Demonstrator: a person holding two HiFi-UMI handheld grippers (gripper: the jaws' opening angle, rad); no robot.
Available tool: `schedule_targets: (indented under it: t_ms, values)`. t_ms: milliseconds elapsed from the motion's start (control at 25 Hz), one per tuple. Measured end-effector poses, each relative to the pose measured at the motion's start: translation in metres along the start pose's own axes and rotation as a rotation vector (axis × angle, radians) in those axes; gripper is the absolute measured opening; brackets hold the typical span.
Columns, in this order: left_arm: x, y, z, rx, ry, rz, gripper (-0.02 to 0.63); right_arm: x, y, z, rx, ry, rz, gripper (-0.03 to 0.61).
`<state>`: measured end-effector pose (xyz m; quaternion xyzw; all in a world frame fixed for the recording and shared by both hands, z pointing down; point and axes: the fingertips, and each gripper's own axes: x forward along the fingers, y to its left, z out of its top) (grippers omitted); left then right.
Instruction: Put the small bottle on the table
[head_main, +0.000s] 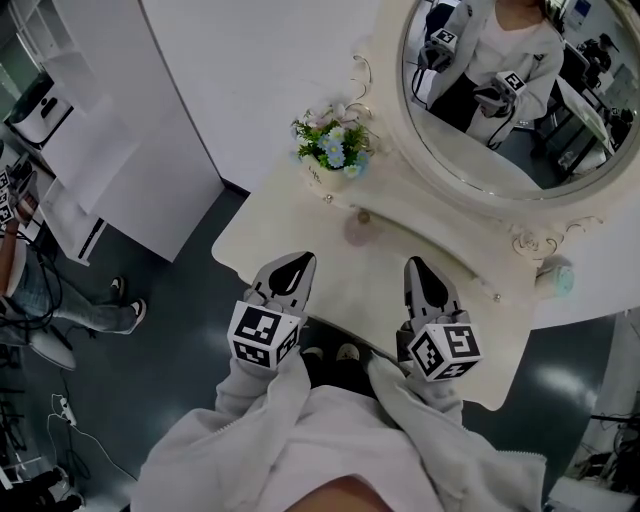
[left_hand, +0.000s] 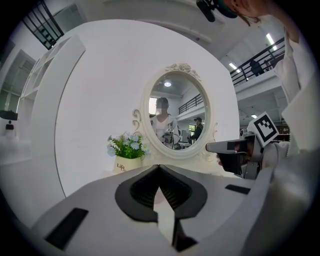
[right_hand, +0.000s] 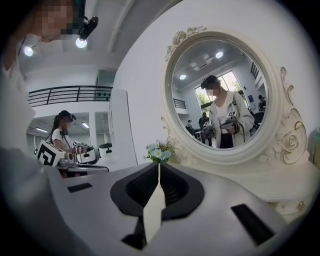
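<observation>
On the table, the small bottle stands by itself, near the flower pot. The left gripper and right gripper hang just behind it, fingers shut on nothing. A bump forward could tip it over.

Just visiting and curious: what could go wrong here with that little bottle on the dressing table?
The small bottle sits just beyond the shut left gripper and right gripper; a forward nudge might tip it. The flower pot sits close behind, so it could perhaps get knocked too.
</observation>
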<state>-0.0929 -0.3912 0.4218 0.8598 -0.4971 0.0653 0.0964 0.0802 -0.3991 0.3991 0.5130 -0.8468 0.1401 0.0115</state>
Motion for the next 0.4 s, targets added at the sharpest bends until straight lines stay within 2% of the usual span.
schedule_targets:
  t_ms: [400]
  values:
    - [0.0057,0.0005,-0.0063,-0.016,0.011,0.002,0.015,0.0012,-0.0065,-0.0044,0.012,0.015,-0.007,0.038]
